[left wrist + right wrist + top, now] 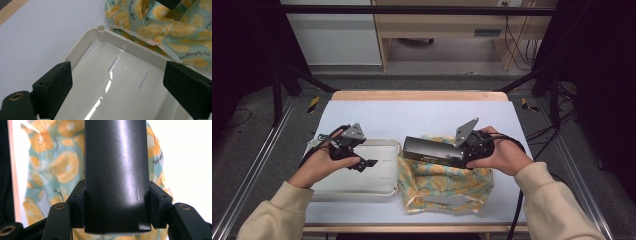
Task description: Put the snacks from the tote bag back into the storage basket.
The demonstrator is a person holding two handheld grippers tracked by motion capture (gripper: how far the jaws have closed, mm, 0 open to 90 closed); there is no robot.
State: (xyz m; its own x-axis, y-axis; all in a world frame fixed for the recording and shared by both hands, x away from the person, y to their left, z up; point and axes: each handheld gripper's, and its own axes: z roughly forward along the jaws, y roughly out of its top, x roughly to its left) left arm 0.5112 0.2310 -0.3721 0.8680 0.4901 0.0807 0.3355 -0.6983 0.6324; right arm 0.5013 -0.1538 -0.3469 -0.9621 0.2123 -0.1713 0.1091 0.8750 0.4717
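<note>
A long, glossy black rectangular box (434,151) sits just right of the frame's centre in the high view, clamped on both sides by the right gripper (116,206) and held above a crumpled teal cloth bag printed with orange slices (447,186). At centre left, the left gripper (117,85) hovers with jaws wide apart and empty over a shallow white plastic tray (377,182), which lies on the white table (412,115) just beside the bag.

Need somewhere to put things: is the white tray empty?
Empty as far as shown: the white tray has a bare slotted floor; the left gripper hovers open over it.
</note>
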